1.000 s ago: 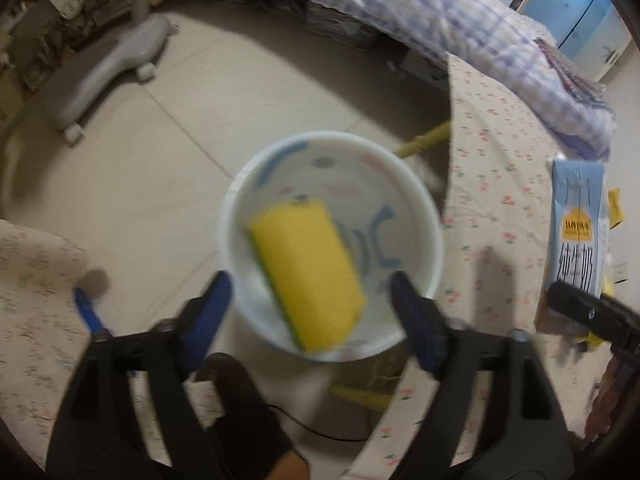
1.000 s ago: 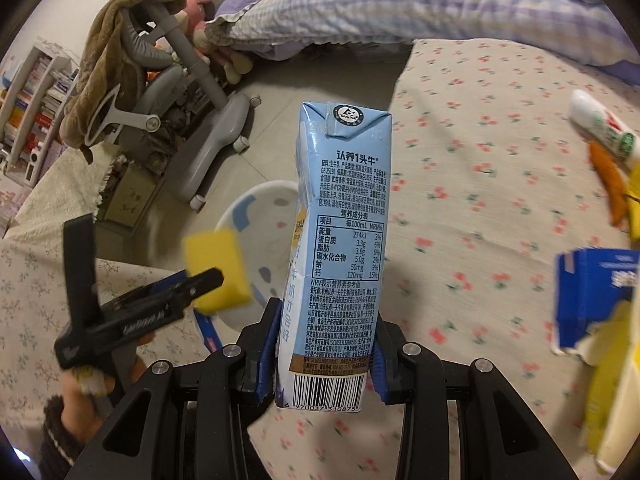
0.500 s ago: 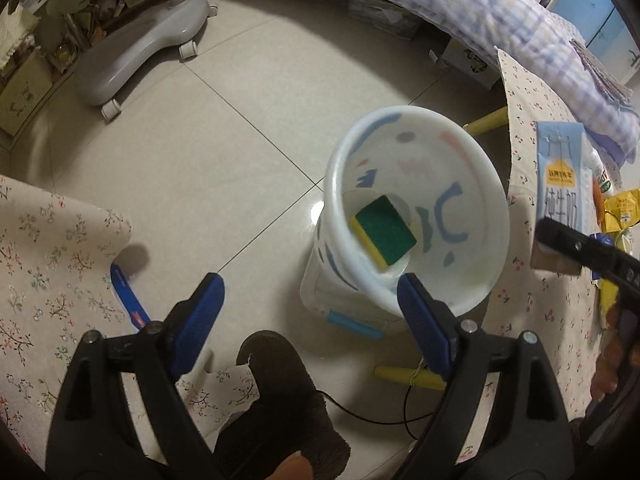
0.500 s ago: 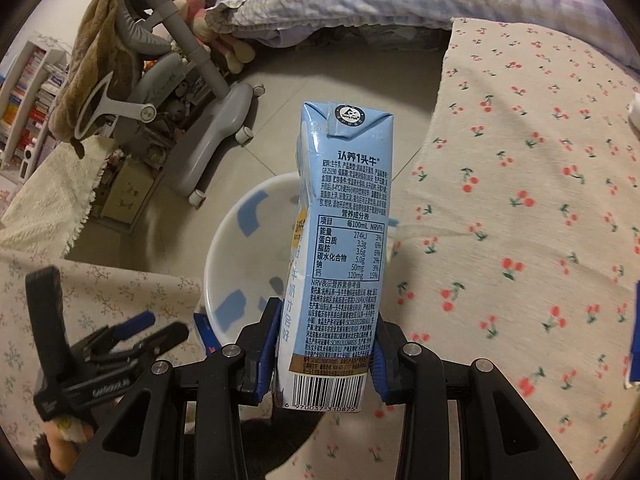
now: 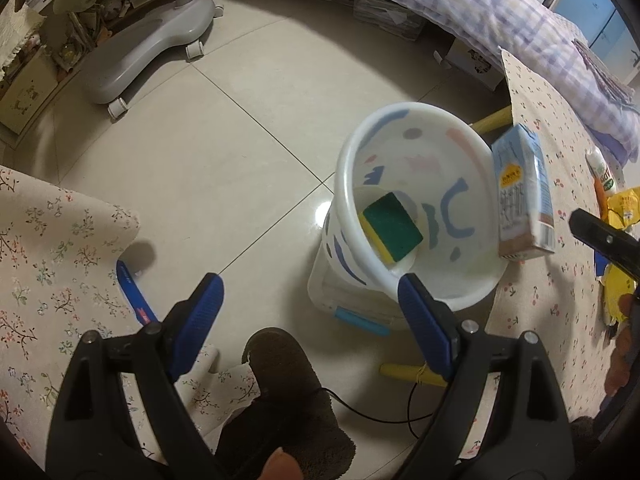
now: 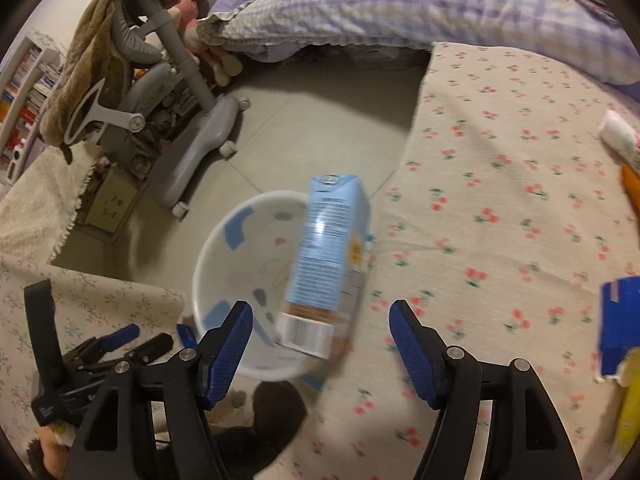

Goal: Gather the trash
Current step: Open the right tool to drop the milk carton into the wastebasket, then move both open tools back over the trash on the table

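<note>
A white bin (image 5: 356, 264) with blue and grey marks stands on the floor beside the cloth-covered table. A yellow-and-green sponge (image 5: 394, 226) lies inside it. My left gripper (image 5: 310, 312) hangs open above the floor and the bin's near rim, with nothing between its pads. In the right wrist view a light-blue milk carton (image 6: 330, 256) is in the air, blurred, tilted over the bin (image 6: 224, 264) rim. My right gripper (image 6: 320, 344) is opening, its pads clear of the carton. The carton (image 5: 522, 196) also shows in the left wrist view at the bin's right rim.
Yellow wrappers (image 5: 622, 208), a white tube (image 6: 618, 136) and a blue box (image 6: 620, 328) lie on the cherry-print tablecloth (image 6: 500, 200). A grey chair base (image 5: 148, 52) stands on the tiled floor. A bed with a checked quilt (image 6: 400, 4) lies behind. A dark slipper (image 5: 280, 400) is below my left gripper.
The sponge has dropped from between the left jaws into the bin. The right gripper has let go of the carton, which now tips toward the bin.
</note>
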The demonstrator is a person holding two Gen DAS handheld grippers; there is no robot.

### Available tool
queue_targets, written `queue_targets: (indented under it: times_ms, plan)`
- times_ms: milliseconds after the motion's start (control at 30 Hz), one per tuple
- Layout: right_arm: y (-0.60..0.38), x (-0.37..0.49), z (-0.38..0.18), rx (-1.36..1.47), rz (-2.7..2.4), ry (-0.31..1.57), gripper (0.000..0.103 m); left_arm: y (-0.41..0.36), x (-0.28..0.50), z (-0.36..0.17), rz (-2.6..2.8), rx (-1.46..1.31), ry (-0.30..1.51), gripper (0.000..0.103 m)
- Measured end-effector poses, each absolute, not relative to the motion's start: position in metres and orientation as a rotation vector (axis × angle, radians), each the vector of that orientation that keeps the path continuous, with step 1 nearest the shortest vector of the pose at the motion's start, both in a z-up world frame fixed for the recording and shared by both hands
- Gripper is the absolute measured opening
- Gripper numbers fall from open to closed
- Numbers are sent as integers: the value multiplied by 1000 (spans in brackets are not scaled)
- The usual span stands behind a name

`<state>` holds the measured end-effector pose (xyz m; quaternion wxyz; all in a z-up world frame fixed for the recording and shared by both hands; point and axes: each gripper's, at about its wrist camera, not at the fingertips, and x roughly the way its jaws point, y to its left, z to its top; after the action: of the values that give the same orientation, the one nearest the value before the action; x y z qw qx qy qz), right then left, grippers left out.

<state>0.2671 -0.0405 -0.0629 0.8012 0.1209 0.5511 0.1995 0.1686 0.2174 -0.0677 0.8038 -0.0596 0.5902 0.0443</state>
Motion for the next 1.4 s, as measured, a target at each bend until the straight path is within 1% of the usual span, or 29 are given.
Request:
queue_targets:
  times_ms: [67, 167, 300, 500, 833, 1133, 1400]
  plan:
    - [-49, 262, -60, 247, 408, 1188, 73, 214, 168, -67, 91, -129, 1264, 96]
    - [-61, 253, -52, 218, 383, 1185, 75, 207, 166, -63, 74, -140, 1254, 98]
    - [-84, 236, -42, 182, 377, 1181, 79, 191, 166, -58, 40, -147, 1256, 99]
    - [-126, 206, -24, 137, 358, 1155, 80, 158, 164, -50, -41, -160, 1268, 99]
    - [-213, 173, -1, 202, 262, 1101, 81, 80, 161, -38, -173, -68, 1260, 99]
    - [-296, 161, -11, 268, 76, 1111, 81, 16, 162, -35, -272, -19, 1267, 99]
    - [-355, 160, -33, 355, -58, 1171, 81, -7, 160, -37, -284, 15, 1268, 99]
